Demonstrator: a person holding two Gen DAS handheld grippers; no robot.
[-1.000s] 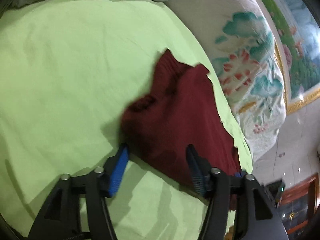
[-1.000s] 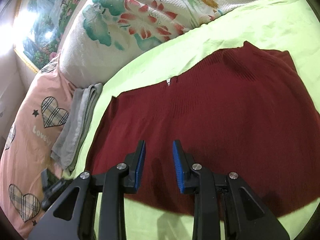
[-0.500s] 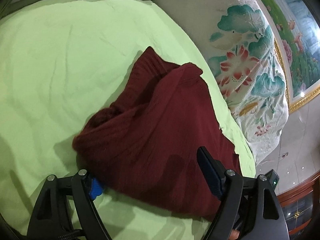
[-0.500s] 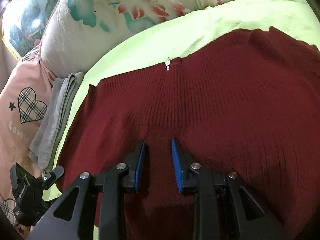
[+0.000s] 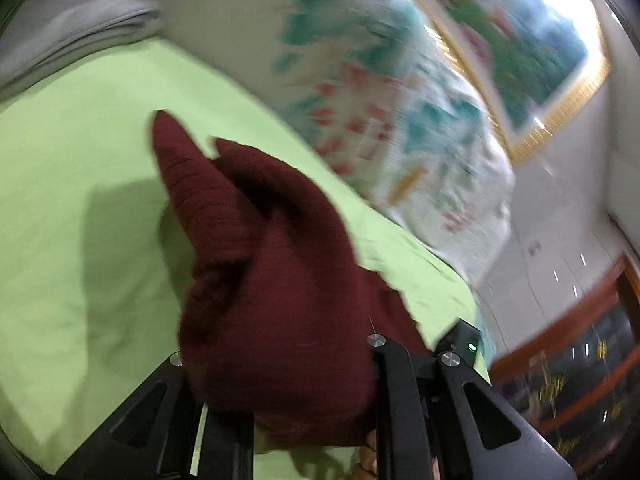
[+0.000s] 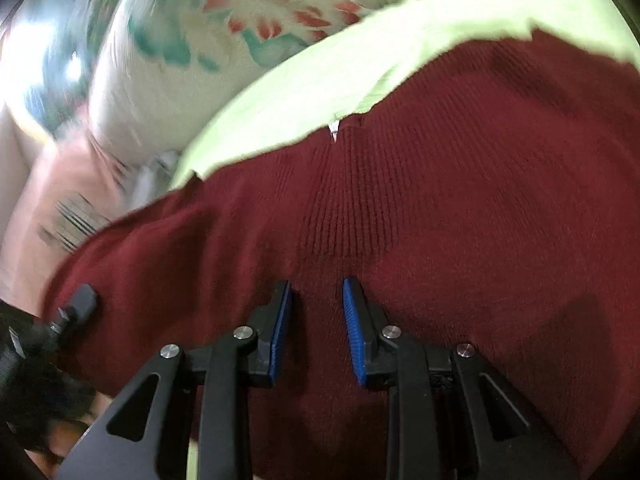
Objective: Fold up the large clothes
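Now, starting on your left: the left gripper (image 5: 280, 392) has just been closing, and the dark red sweater (image 5: 272, 280) is bunched between its jaws — the knit swallows both pads, so you cannot see the contact itself, but the cloth hangs gathered from that point and lifts clear of the green sheet (image 5: 80, 200). One sleeve or corner stands out ahead of the tool, pointing away and a little to its left, with its shadow on the sheet beyond it. The picture is smeared, so finer detail is not to be had.

Moving across, the body of the sweater (image 6: 440, 220) lies spread flat directly ahead of and beneath your right gripper (image 6: 316, 324). Its long axis runs across the tool's line, from low on the tool's left to high on its right, with the far edge and a small white tag (image 6: 333, 130) straight ahead of the fingertips. The right gripper's jaws stand a narrow way apart with only flat knit showing in the gap; whether its tips press the cloth I cannot tell, and nothing looks pinched.

So the relation that matters: your left hand has the lifted edge, seen low at the right tool's left side, and the flat body lies off to that edge's right, under the right tool. I judge the coming move is to carry the held edge over onto that body. The floral quilt (image 6: 224, 40) sits well beyond the sweater's far edge.
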